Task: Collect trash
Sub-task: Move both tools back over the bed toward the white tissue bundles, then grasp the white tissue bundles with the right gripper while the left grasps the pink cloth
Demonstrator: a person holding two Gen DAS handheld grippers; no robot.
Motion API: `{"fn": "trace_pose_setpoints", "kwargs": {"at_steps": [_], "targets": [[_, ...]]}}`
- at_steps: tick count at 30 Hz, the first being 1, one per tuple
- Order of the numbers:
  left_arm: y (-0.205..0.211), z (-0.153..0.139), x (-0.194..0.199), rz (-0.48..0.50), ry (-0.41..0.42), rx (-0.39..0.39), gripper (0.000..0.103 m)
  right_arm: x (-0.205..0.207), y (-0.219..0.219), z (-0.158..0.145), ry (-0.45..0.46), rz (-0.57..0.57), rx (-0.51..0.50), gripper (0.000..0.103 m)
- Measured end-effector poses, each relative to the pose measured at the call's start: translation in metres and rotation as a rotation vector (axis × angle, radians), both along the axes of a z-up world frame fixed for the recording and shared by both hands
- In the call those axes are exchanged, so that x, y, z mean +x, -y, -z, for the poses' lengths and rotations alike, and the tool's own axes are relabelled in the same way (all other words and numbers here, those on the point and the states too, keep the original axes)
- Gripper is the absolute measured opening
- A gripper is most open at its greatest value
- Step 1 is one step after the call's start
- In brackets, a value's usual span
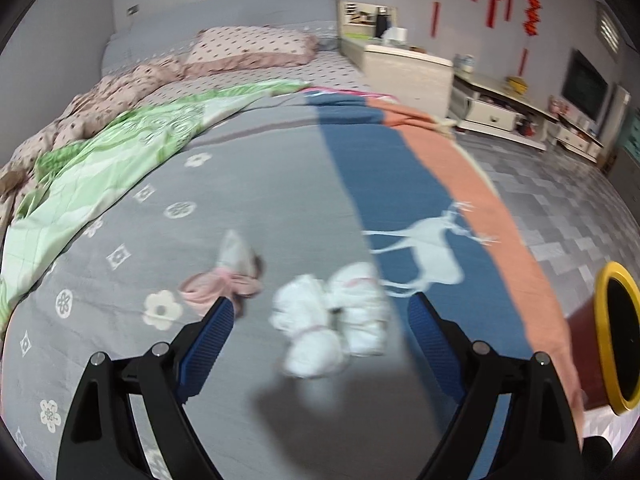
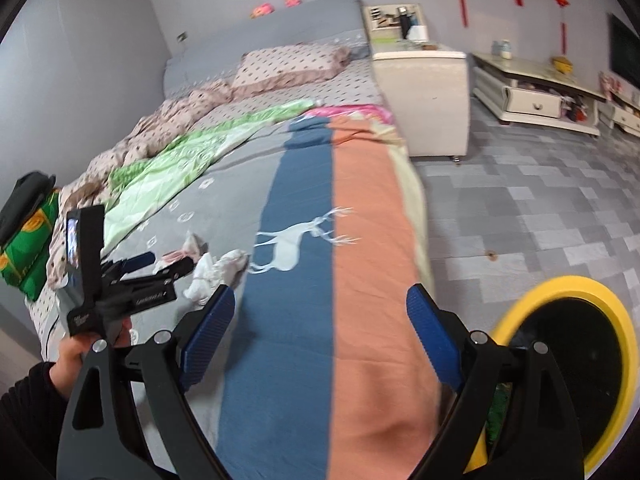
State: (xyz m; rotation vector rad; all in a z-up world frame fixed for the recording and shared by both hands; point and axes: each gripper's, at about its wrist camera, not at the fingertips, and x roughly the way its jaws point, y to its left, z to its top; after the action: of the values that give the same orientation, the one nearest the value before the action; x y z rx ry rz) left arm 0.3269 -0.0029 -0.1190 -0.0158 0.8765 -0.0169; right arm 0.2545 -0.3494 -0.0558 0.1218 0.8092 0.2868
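A wad of crumpled white tissue (image 1: 332,316) lies on the grey bedspread (image 1: 256,184), between and just ahead of my open left gripper (image 1: 320,312). A crumpled pink and white piece (image 1: 228,276) lies just left of it. In the right wrist view the same white tissue (image 2: 212,274) and the pink piece (image 2: 182,254) lie at the left, with the left gripper (image 2: 160,266) beside them. My right gripper (image 2: 320,304) is open and empty above the blue and orange stripes. A red bin with a yellow rim (image 2: 560,360) stands beside the bed at the lower right; it also shows in the left wrist view (image 1: 612,336).
A green quilt (image 1: 108,160) and a spotted pink quilt and pillow (image 1: 248,48) lie on the far side of the bed. A white cabinet (image 2: 424,92) stands by the bed, low TV units (image 2: 532,88) along the wall. Grey tiled floor (image 2: 540,200) lies to the right.
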Motion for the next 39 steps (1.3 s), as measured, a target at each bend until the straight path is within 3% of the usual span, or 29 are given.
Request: {"fn": "trace_pose_setpoints", "kwargs": {"at_steps": [5, 16, 22, 29, 35, 39], "targets": [[-0.033, 0.02, 0.018, -0.051, -0.022, 0.012, 0.085, 0.025, -0.051, 0.022, -0.038, -0.06, -0.015, 0.084], [-0.098, 0.068, 0.054, -0.139, -0.095, -0.076, 0.085, 0.069, -0.138, 0.073, -0.114, -0.176, -0.049, 0.084], [-0.116, 0.084, 0.065, -0.172, -0.124, -0.141, 0.085, 0.079, -0.176, 0.096, -0.142, -0.229, -0.088, 0.085], [-0.115, 0.09, 0.072, -0.146, -0.106, -0.136, 0.084, 0.096, -0.215, 0.118, -0.151, -0.261, -0.146, 0.086], [-0.119, 0.091, 0.074, -0.114, -0.094, -0.153, 0.067, 0.107, -0.238, 0.137, -0.162, -0.279, -0.183, 0.086], [-0.123, 0.092, 0.076, -0.098, -0.09, -0.181, 0.048, 0.116, -0.248, 0.149, -0.17, -0.288, -0.206, 0.085]]}}
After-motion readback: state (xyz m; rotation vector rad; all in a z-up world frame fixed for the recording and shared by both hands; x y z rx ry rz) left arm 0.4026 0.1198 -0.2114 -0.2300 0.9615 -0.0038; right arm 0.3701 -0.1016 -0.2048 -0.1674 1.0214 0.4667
